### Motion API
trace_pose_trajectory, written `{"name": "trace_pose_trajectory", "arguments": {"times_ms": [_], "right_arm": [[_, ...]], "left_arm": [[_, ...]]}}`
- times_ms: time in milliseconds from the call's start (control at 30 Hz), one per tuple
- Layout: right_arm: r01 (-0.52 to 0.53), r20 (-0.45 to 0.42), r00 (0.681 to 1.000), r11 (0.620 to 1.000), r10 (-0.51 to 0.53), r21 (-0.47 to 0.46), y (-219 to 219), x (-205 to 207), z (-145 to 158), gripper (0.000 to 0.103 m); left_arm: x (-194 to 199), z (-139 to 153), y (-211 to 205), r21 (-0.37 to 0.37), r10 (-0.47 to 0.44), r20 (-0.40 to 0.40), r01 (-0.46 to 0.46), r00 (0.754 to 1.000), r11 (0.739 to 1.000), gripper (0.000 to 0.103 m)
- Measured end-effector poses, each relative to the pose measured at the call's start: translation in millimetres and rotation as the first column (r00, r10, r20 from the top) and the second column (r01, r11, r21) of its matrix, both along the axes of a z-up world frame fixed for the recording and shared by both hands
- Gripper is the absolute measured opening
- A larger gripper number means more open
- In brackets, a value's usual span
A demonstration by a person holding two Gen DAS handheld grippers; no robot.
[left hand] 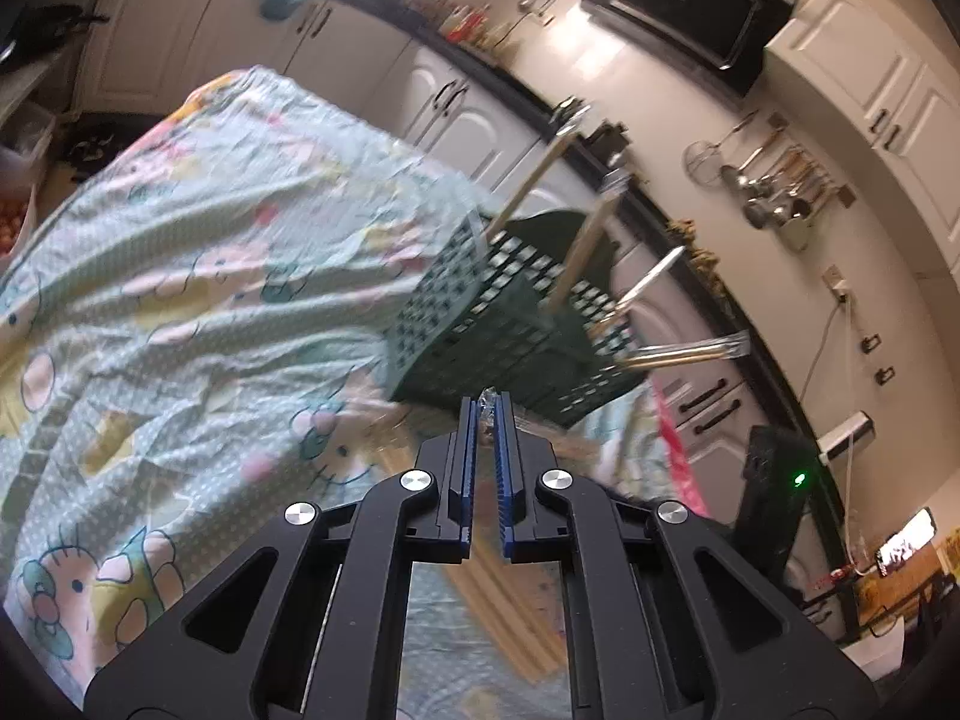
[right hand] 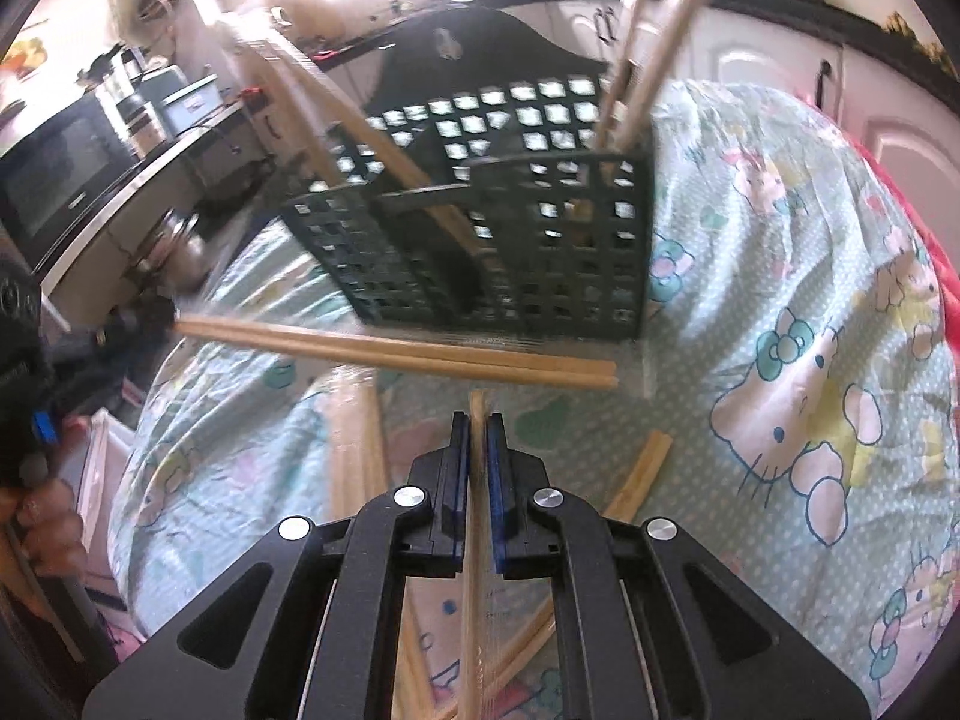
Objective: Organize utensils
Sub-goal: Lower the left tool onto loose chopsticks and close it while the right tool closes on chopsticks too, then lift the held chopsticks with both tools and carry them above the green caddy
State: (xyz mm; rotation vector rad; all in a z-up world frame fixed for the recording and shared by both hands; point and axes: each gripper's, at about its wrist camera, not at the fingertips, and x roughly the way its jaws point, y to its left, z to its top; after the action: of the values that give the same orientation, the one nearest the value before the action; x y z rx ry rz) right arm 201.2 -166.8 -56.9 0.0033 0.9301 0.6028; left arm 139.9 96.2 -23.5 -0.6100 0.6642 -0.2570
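Observation:
A dark green slotted basket point(left hand: 480, 324) point(right hand: 540, 252) stands on the cartoon-print cloth point(left hand: 180, 270) point(right hand: 780, 240). Several wrapped wooden chopsticks point(left hand: 585, 246) point(right hand: 654, 60) lean out of it. My left gripper point(left hand: 487, 402) is shut on the clear wrapper end of a chopstick pair point(left hand: 498, 600). In the right wrist view that pair point(right hand: 390, 354) hangs level in front of the basket, with the left gripper point(right hand: 162, 319) blurred at its left end. My right gripper point(right hand: 478, 417) is shut on another wrapped chopstick pair point(right hand: 474, 630), which runs back under it. More pairs point(right hand: 354, 450) point(right hand: 642, 468) lie loose on the cloth.
White kitchen cabinets point(left hand: 456, 114) and a dark counter run behind the table. A black oven point(left hand: 690, 6) and hanging ladles point(left hand: 774, 192) are on the wall. A steel pot point(right hand: 174, 246) sits at the left. A person's hand point(right hand: 42, 528) shows at the left edge.

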Motion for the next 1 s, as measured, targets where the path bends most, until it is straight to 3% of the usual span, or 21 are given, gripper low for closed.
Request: {"name": "trace_pose_trajectory", "arguments": {"times_ms": [500,1000], "right_arm": [[-0.116,0.155,0.98,0.992,0.122,-0.045,24.0,-47.3,36.7,0.006],[-0.176,0.255,0.95,0.984,0.179,-0.036,24.5,-64.3,66.6,0.006]], "left_arm": [[-24.0,77.1,-17.0,-0.007,-0.055,0.18,0.057,0.982,0.998,0.002],[-0.9,140.8,-43.7,0.029,-0.112,0.27,0.108,0.956,0.994,0.002]]}}
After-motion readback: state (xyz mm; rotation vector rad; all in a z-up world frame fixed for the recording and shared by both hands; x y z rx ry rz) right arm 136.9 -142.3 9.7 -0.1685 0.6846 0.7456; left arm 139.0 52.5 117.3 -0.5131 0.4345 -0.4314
